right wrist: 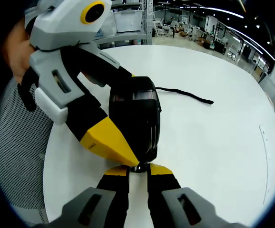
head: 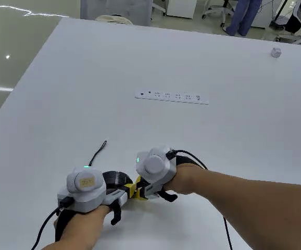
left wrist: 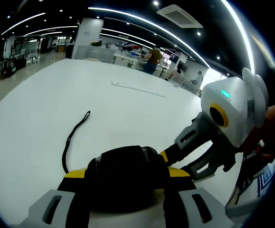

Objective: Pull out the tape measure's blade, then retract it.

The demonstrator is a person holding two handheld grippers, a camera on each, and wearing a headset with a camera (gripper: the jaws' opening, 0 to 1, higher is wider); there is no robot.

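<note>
White bench (head: pixel 62 94): tape measure (head: pixel 115 179), prob. power strip (head: pixel 171 97); glossy floor (head: pixel 15 62) beyond.

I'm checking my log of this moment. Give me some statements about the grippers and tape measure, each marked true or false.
1. The left gripper clamps the tape measure by its black case. True.
2. A long stretch of blade is drawn out. False: the right gripper pinches the blade tip right at the case.
3. A black strap lies on the table. True.
4. The power strip sits between the grippers. False: it lies farther off, mid-table.
</note>
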